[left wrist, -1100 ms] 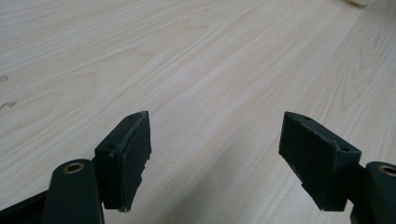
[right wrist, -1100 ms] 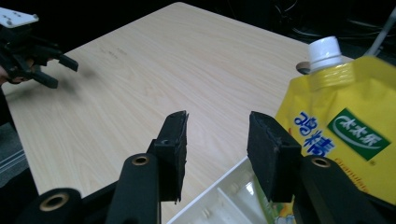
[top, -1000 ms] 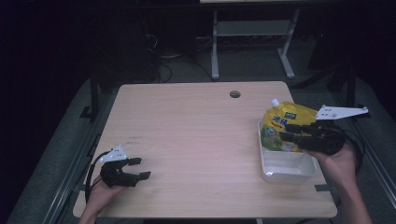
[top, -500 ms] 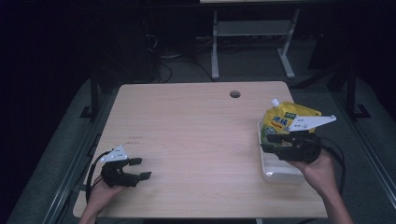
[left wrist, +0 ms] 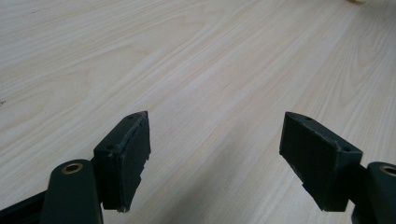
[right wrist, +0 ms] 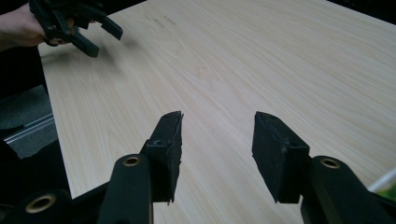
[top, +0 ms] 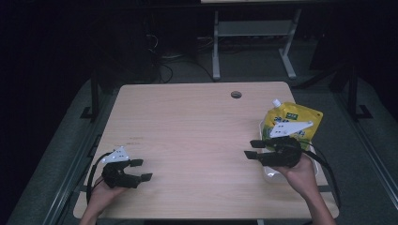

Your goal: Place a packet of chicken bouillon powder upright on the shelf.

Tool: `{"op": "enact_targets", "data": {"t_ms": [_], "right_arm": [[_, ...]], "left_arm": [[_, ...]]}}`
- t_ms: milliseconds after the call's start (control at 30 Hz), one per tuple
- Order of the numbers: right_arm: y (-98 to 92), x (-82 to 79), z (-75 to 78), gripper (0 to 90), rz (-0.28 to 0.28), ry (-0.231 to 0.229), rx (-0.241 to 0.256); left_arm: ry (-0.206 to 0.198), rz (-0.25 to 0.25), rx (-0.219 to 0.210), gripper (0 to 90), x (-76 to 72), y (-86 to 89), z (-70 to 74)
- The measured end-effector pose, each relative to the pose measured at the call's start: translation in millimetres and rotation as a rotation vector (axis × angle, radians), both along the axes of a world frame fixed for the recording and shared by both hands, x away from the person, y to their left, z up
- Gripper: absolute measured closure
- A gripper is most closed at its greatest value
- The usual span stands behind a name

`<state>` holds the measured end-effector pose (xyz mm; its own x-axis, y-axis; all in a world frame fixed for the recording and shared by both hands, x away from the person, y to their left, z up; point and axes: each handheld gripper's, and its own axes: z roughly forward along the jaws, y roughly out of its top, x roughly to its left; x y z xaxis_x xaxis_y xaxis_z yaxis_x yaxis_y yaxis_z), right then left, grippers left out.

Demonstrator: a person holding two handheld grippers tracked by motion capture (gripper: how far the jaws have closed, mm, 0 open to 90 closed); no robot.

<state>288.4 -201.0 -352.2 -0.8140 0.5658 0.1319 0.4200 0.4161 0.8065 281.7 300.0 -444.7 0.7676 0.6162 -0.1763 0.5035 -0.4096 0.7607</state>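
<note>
1. The room is dark, and a pale wooden table (top: pixel 197 136) stands in the middle of it. A metal frame stands on the floor behind the table.

2. A yellow pouch (top: pixel 291 119) with a white cap sits at the right edge of the table. It leans in a clear plastic tub (top: pixel 270 174) that holds it up, so it does not flop over.

3. The right gripper (top: pixel 252 149) is held just in front of the pouch and the tub, near the right edge. Its jaws are apart and hold nothing. They point left, out over the bare wood.

4. In the right gripper view the right gripper (right wrist: pixel 217 154) looks across the table toward the other hand. I think it is facing away from the pouch, so it is not reaching for it now.

5. The left gripper (top: pixel 141 169) is near the front left corner of the table. A hand (top: pixel 101 194) holds it low over the wood.

6. In the left gripper view the left gripper (left wrist: pixel 215 154) has its jaws wide apart with only wood between them. It looks like it is waiting, well apart from the pouch.

7. There is a small round hole (top: pixel 236 94) near the back edge of the table.
</note>
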Motion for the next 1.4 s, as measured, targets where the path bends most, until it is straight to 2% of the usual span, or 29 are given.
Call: {"op": "enact_targets", "data": {"t_ms": [100,533,700,1100,1333,1400], "right_arm": [[6.5,-0.2,-3.7,51.4,0.012,0.004,0.011],[34.7,-4.1,-25.7,47.3,0.042,0.003,-0.015],[44.6,-6.1,-34.8,46.2,0.048,0.009,-0.007],[58.2,-9.7,-48.2,39.1,0.048,0.011,-0.005],[64.2,-14.2,-55.8,34.6,0.038,-0.007,-0.02],[67.9,-17.3,-61.4,33.4,0.04,-0.012,-0.041]], "left_arm": [[-0.004,0.0,-0.002,24.4,-0.3,0.0,0.5],[-0.004,-0.007,0.005,24.4,-0.9,-0.9,0.3],[-0.003,-0.008,0.004,24.4,-1.1,-1.8,0.1],[0.0,-0.023,0.007,24.3,-1.2,-5.2,-1.0],[-0.001,-0.026,-0.002,23.9,-1.3,-7.2,-0.3],[-0.001,-0.028,0.0,23.7,-1.7,-7.6,-0.2]]}}
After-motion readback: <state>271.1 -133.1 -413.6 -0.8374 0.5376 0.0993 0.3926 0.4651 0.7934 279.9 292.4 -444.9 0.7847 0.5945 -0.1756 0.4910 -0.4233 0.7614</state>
